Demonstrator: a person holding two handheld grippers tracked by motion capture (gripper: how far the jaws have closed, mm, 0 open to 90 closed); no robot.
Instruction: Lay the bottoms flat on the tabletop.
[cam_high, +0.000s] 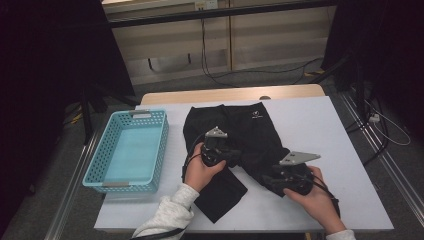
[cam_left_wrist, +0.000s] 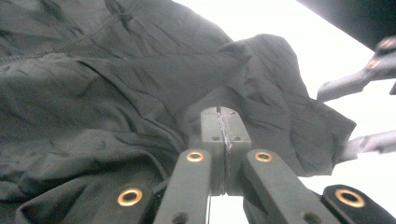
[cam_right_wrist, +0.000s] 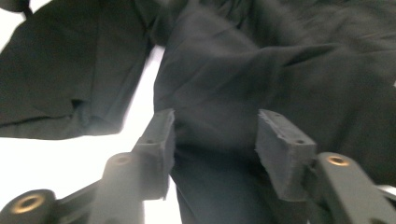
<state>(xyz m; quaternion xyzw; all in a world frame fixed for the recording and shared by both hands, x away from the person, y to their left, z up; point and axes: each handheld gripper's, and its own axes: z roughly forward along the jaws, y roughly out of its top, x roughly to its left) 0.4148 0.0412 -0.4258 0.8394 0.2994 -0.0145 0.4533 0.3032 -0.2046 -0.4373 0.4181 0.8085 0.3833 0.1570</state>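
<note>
A black garment (cam_high: 240, 135) with a small white logo lies spread on the white table (cam_high: 315, 125). One leg of it reaches toward the front edge and the other lies to the right. My left gripper (cam_high: 236, 156) rests on the garment's middle. In the left gripper view its pads (cam_left_wrist: 225, 128) are pressed together, with the black cloth (cam_left_wrist: 116, 93) pinched and tented at their tips. My right gripper (cam_high: 268, 177) sits at the right leg. Its jaws stand apart (cam_right_wrist: 215, 135), with cloth (cam_right_wrist: 243, 79) lying between them and the pads (cam_right_wrist: 280, 149) not pressing it.
A teal plastic basket (cam_high: 135, 114) stands on the table's left side with nothing in it. The table's bare right half lies past the garment. Cables run over the floor beyond the far edge. Dark stands flank the table on both sides.
</note>
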